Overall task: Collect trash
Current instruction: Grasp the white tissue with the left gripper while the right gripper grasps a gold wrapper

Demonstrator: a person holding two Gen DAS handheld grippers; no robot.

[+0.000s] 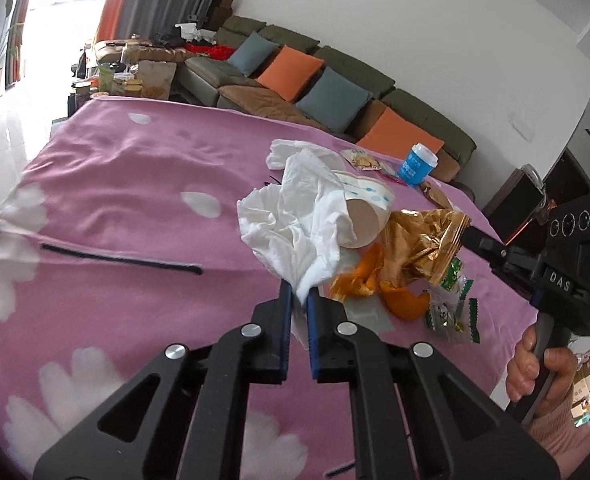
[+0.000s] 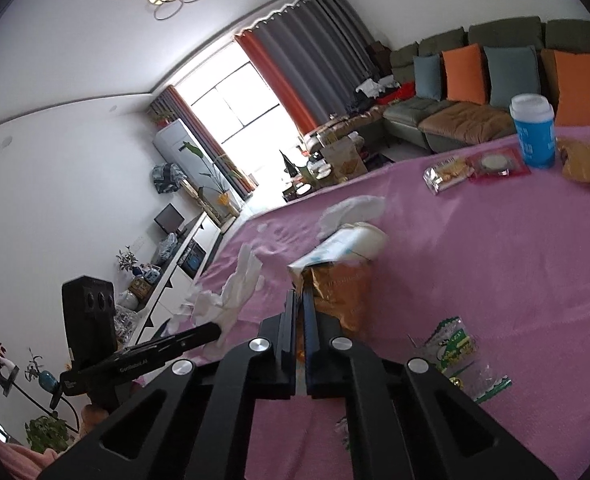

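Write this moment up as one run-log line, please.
left gripper: shut on white tissue | right gripper: shut on gold wrapper | pink cloth: orange peel remains

Left wrist view: tissue (image 1: pixel 295 224) centre, paper cup (image 1: pixel 369 210) behind it, foil bag (image 1: pixel 423 244) to its right, peel (image 1: pixel 405 300) below; lidded cup (image 1: pixel 417 166) upper right, sofa (image 1: pixel 335 80) behind.

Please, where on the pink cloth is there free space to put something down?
The wide stretch of the pink flowered cloth left of the crumpled white tissue, beyond the thin black strip, is bare. It is crowded around the gold foil wrapper, the orange peel and the blue cup with white lid.
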